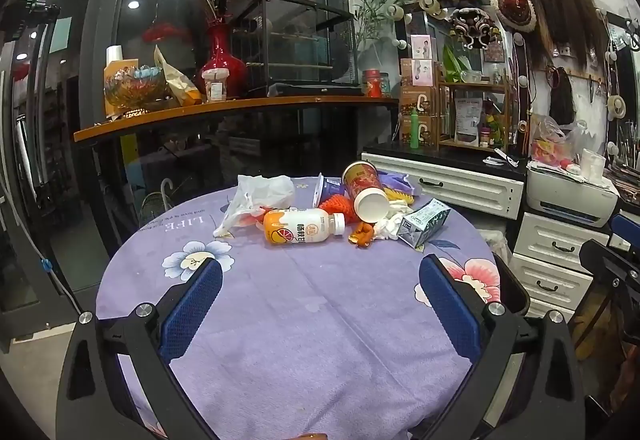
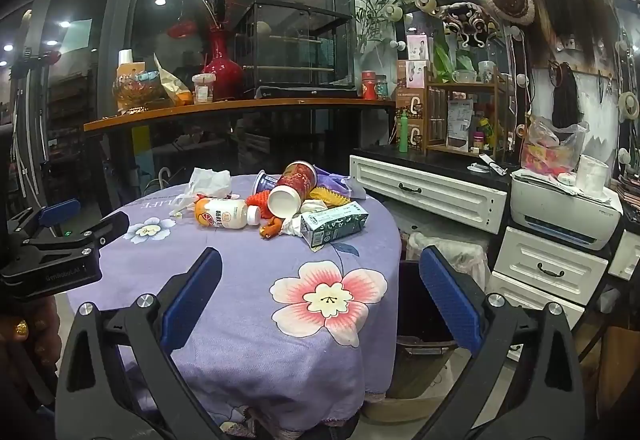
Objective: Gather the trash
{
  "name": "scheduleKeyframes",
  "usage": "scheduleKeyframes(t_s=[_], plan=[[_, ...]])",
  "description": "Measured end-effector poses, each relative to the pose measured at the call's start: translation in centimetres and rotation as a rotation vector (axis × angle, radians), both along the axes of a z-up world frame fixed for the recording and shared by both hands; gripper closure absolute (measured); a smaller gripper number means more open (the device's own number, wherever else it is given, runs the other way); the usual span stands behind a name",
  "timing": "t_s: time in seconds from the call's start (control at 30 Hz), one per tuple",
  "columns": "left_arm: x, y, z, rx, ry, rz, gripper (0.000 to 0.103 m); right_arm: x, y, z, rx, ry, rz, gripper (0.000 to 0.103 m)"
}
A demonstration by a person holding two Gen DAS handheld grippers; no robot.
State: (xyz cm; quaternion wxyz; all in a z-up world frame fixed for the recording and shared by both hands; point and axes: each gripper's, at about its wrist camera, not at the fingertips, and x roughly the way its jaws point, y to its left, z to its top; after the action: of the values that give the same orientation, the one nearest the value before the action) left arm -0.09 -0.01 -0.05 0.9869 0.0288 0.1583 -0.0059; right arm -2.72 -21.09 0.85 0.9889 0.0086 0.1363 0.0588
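A pile of trash lies at the far side of a round table with a purple flowered cloth point(image 1: 304, 304) point(image 2: 248, 272). It holds an orange-and-white drink bottle point(image 1: 302, 226) point(image 2: 224, 213) on its side, a tipped red paper cup point(image 1: 365, 187) point(image 2: 292, 189), a green-and-white carton point(image 1: 424, 226) point(image 2: 334, 224), a crumpled white plastic bag point(image 1: 256, 199) point(image 2: 208, 181), tissues and orange peel. My left gripper point(image 1: 320, 276) is open and empty over the near cloth. My right gripper point(image 2: 320, 272) is open and empty at the table's right edge. The left gripper also shows in the right wrist view point(image 2: 64, 228).
A dark trash bin point(image 2: 424, 316) stands on the floor right of the table, with a lined bin point(image 2: 448, 248) behind it. White drawers point(image 2: 428, 191) and a printer point(image 2: 564, 207) stand at the right. A wooden counter point(image 1: 240, 107) with a red vase runs behind.
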Motion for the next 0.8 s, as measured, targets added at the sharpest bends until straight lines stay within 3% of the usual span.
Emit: scheduleKeyframes(t_s=[0.8], plan=[[0.47, -0.65, -1.04, 0.0, 0.004, -0.005, 0.005, 0.01, -0.01, 0.1, -0.002, 0.001, 0.004, 0.005]])
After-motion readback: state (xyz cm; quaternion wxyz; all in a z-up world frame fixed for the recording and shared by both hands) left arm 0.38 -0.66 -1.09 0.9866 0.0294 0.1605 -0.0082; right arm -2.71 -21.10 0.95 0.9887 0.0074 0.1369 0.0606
